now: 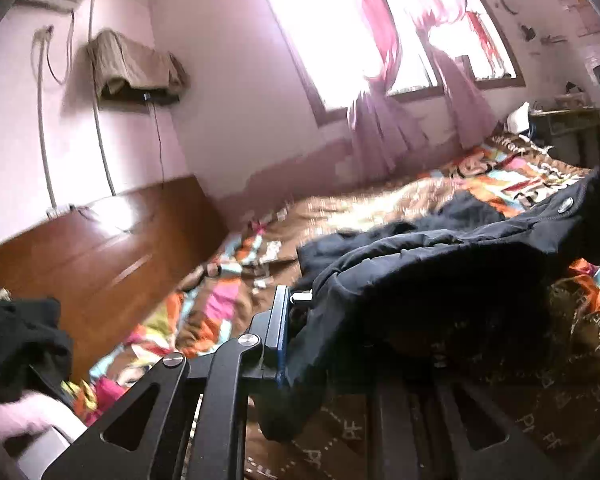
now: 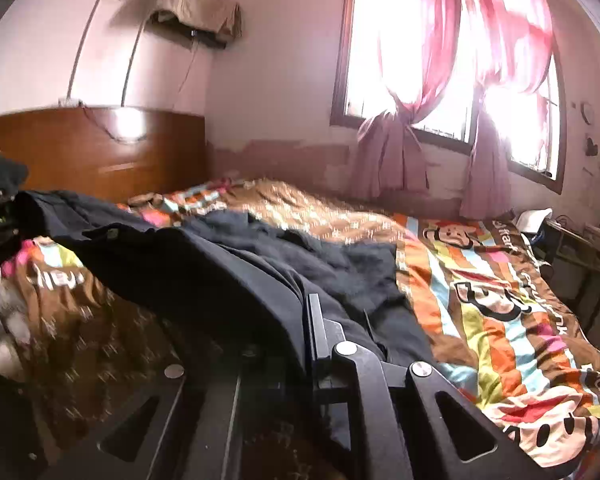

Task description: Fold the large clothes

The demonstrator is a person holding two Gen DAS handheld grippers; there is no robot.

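Observation:
A large dark navy jacket (image 1: 440,256) (image 2: 204,264) hangs stretched between the two grippers above a bed with a colourful cartoon cover (image 1: 228,292) (image 2: 500,300). In the left wrist view my left gripper (image 1: 296,320) is shut on one edge of the jacket; the cloth drapes over and hides its right finger. In the right wrist view my right gripper (image 2: 300,332) is shut on the other edge, with the cloth covering its left finger. The far part of the jacket still lies crumpled on the cover. A metal snap (image 1: 565,205) shows on the raised edge.
A brown wooden headboard (image 1: 100,248) (image 2: 100,152) stands at the left end of the bed. Black clothes (image 1: 16,336) are heaped near it. A window with pink curtains (image 1: 380,40) (image 2: 420,80) is behind the bed. A cluttered side table (image 2: 580,248) stands at the right.

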